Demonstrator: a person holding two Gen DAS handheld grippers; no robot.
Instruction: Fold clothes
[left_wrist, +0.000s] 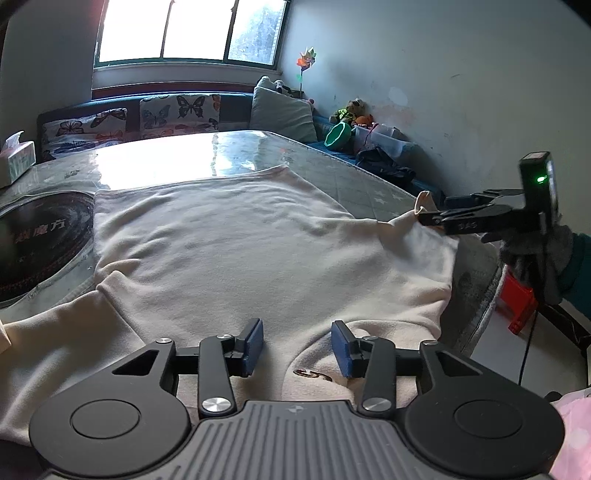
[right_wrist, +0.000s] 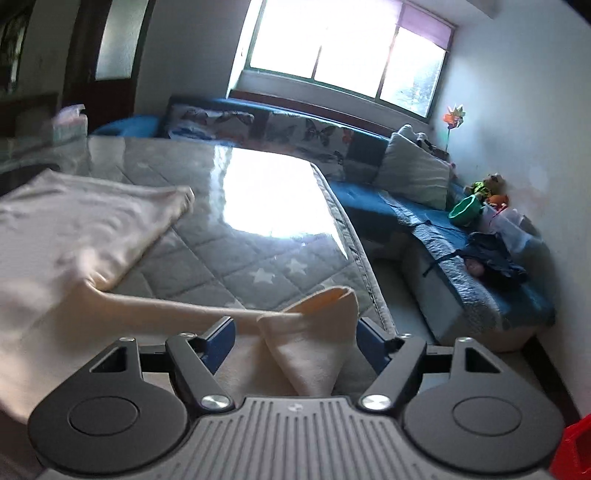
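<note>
1. Your left tongs stand apart and hold nothing; they hover low over the near edge of the cream sweatshirt, just by its collar and the small embroidered mark.
2. Your right tongs have their blue pads spread wide in their own view, with the sleeve cuff lying between them. From the left view they look pinched on that cuff, lifted off to the right. I judge a loose hold at best, so I cannot tell if it is truly clamped.
3. The sweatshirt lies spread on the desk, body flat, near its right edge.
4. To do this fold well, I would firm up the right grip, then carry the sleeve left across the body, keeping it taut and low. Use the left tongs to pin the shoulder so the body does not drag.
5. Containers: a tissue box stands at the far left with a tissue poking out; a green bowl on the sofa looks tipped, its contents hidden.
</note>
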